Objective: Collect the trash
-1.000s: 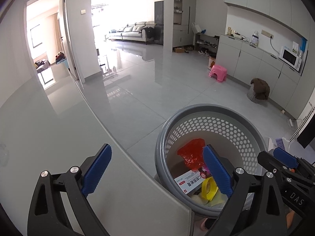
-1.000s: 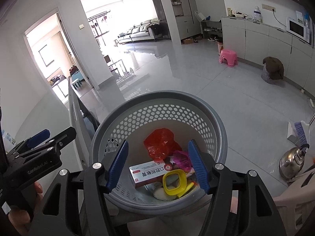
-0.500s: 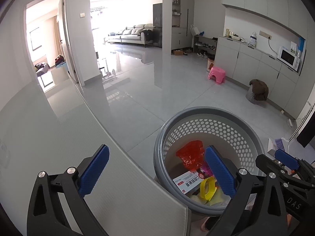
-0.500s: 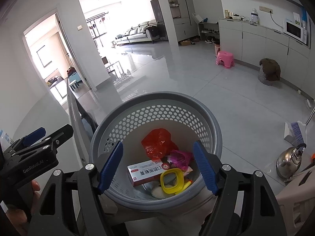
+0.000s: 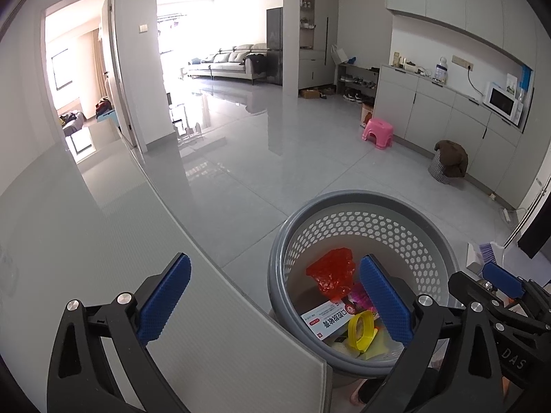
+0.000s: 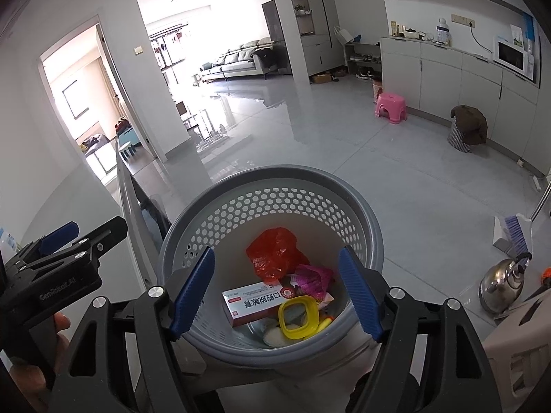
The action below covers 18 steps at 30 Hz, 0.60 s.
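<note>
Left claw [image 5: 275, 297]: released, its two blue pads wide apart and gripping nothing; it hung over the edge of the grey counter [image 5: 103, 241], its right pad in front of the basket.
Right claw [image 6: 275, 292]: released too, jaws spread wide and empty, held above the basket's opening.
Basket [image 6: 372, 227]: one round grey bin with a perforated wall, standing upright on the floor just beside the counter's edge, mouth facing up.
Trash location: all of it lay at the bottom of the basket.
Red bag [image 6: 273, 253]: one, crumpled, at the far side of the heap.
Carton [image 6: 255, 303]: one white and red box, lying flat, its long axis running left to right and tilted slightly up at the right end.
Yellow ring [image 6: 298, 316]: one, lying against the carton's right end.
Pink wrapper [image 6: 313, 280]: one, between the red bag and the yellow ring.
Elsewhere: one pink stool [image 6: 391, 105] and one kettle [image 6: 502, 285] stood on the floor, well apart.
</note>
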Each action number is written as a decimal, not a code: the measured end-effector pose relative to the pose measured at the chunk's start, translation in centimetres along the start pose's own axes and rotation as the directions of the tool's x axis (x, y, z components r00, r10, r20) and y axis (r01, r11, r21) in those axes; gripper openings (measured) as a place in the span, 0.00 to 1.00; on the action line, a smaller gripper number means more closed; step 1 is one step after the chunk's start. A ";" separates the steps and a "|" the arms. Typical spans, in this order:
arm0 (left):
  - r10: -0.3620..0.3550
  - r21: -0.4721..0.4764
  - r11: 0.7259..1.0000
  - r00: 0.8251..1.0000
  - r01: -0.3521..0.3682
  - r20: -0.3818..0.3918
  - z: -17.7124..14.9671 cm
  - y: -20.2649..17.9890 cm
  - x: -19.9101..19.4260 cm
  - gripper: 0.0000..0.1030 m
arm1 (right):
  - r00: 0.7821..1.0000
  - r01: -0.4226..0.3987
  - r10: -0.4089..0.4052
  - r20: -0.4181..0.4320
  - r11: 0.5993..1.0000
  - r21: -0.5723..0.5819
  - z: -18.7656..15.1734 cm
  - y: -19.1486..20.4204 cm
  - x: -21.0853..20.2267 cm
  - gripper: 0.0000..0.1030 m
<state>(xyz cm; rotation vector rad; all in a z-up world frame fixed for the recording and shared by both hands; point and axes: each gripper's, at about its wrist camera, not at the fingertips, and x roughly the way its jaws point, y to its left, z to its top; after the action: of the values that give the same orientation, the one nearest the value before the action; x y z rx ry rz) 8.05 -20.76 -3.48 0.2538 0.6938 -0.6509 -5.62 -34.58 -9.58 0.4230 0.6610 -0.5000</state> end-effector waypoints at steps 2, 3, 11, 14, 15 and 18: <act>0.006 0.000 1.000 1.000 -0.006 0.001 0.0 0.1 -0.1 0.94 | 1.000 0.001 -0.001 0.003 1.000 0.000 0.0 0.0 -0.2 0.70; 0.009 0.000 1.000 1.000 -0.009 0.003 0.0 0.1 -0.1 0.94 | 1.000 0.002 -0.002 0.004 1.000 -0.001 0.0 0.0 -0.2 0.70; 0.012 -0.003 1.000 1.000 -0.012 0.017 0.3 0.1 -0.8 0.94 | 1.000 0.007 -0.007 0.017 1.000 -0.006 -0.2 0.2 -0.7 0.70; 0.013 -0.002 1.000 1.000 -0.013 0.021 0.3 0.0 -0.9 0.94 | 1.000 0.007 -0.007 0.020 1.000 -0.003 -0.1 0.2 -0.8 0.70; 0.013 -0.002 1.000 1.000 -0.013 0.022 0.3 0.0 -0.9 0.94 | 1.000 0.007 -0.006 0.020 1.000 -0.004 -0.1 0.2 -0.8 0.70; 0.015 0.000 1.000 1.000 -0.015 0.025 0.1 0.0 -0.9 0.94 | 1.000 0.008 -0.008 0.023 1.000 -0.005 -0.2 0.2 -0.9 0.70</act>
<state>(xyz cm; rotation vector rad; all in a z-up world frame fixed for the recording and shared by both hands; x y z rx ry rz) 7.56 -20.43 -2.82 0.2506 0.6677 -0.6388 -6.21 -34.07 -9.04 0.4097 0.6419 -0.5098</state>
